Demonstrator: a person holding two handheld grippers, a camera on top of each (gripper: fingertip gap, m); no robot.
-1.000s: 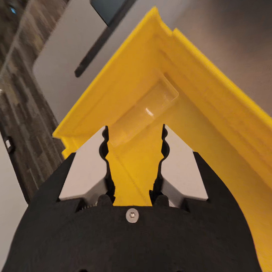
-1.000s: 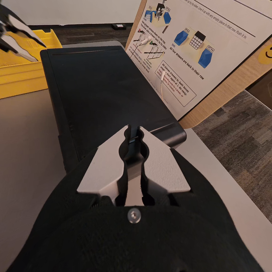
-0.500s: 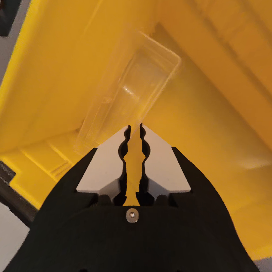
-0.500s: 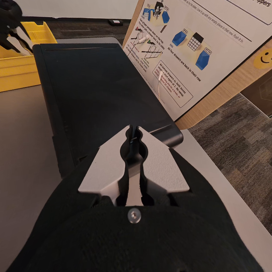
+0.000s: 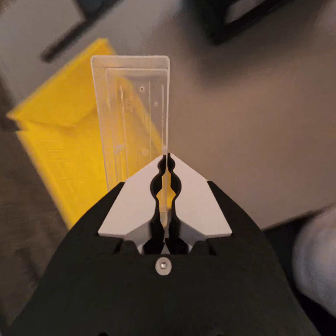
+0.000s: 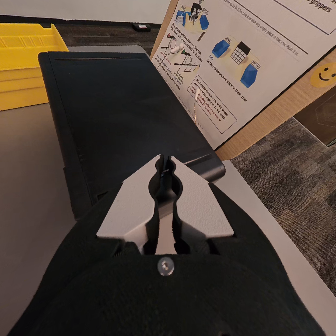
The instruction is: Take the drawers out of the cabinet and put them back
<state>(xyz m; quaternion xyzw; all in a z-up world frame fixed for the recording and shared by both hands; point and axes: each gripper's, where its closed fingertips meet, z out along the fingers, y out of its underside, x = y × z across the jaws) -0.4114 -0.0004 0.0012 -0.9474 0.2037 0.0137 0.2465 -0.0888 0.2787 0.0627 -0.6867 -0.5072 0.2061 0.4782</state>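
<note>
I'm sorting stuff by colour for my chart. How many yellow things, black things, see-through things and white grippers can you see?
Yellow: 1, the bin
Black: 1, the cabinet
See-through: 1, the drawer, pinched by its side wall in the left gripper
White-fingered grippers: 2, left gripper and right gripper
Total: 5

Drawer (image 5: 131,116) up off the table (image 5: 254,127), one side wall pinched between the left gripper (image 5: 166,156) fingers, above the bin (image 5: 60,145). Cabinet (image 6: 127,112) flat on the table, running toward the far edge, bin at its far left corner. Instruction board (image 6: 245,60) propped off the right edge, beside the cabinet. Right gripper (image 6: 165,157) over the cabinet's near end.
</note>
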